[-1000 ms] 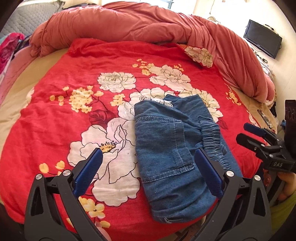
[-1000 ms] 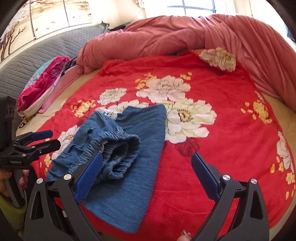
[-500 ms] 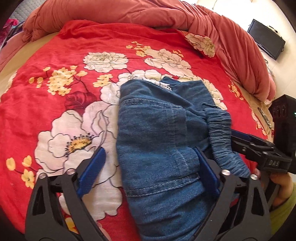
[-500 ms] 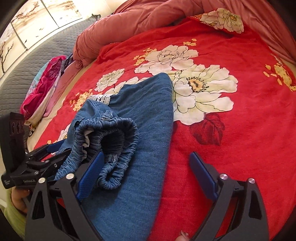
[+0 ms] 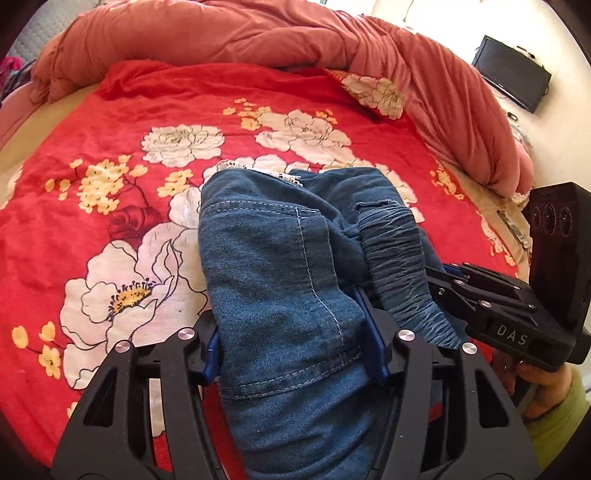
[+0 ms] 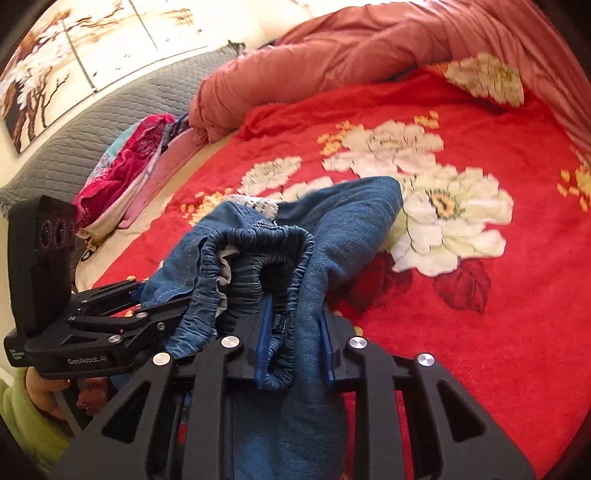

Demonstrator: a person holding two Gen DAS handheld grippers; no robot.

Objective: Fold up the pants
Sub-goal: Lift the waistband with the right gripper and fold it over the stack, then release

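The folded blue denim pants lie on the red flowered blanket. My left gripper is shut on the near left part of the pants, by the stitched pocket. My right gripper is shut on the elastic waistband and the fabric beside it. The pants are bunched and lifted at the near end, the far end resting on the blanket. The right gripper shows in the left wrist view and the left gripper in the right wrist view, close beside each other.
A rolled pink-red duvet runs along the far side and right of the bed. A pile of pink clothes lies at the left by the grey quilted headboard. A black screen hangs on the right wall.
Both grippers moved forward onto the near end of the pants and closed on it. The waistband end has bunched up and lifted off the blanket.
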